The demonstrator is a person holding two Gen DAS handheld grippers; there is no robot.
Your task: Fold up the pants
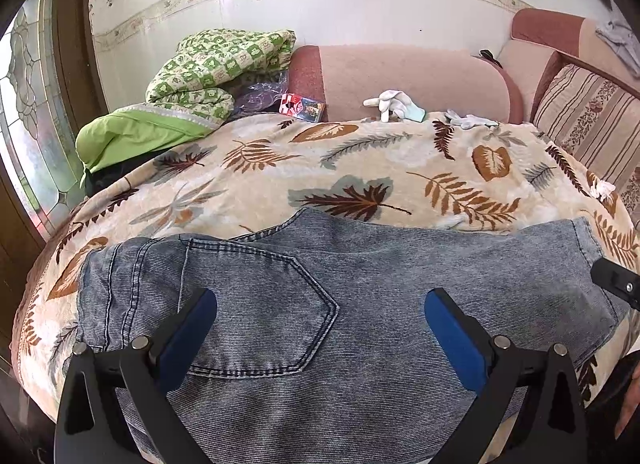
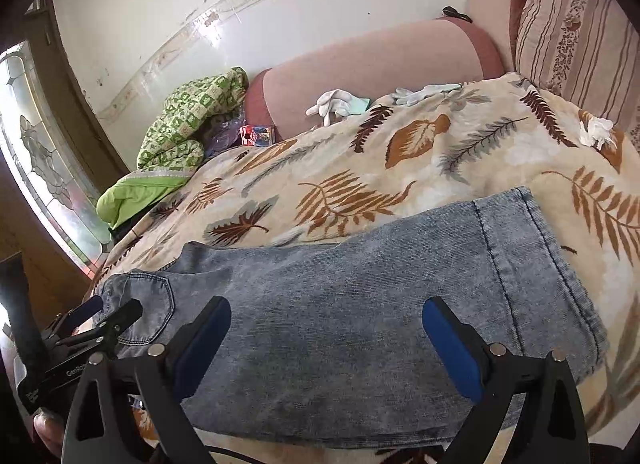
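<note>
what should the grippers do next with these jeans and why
Probably lower both open grippers, left gripper and right gripper, and pinch the near edge of the jeans: they lie flat on the leaf-print blanket, folded lengthwise, ungripped, ready for another fold.

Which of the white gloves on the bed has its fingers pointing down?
The white glove against the pink bolster, with fingers hanging toward the blanket. The other glove, further right, lies flat on the leaf-print blanket.
</note>
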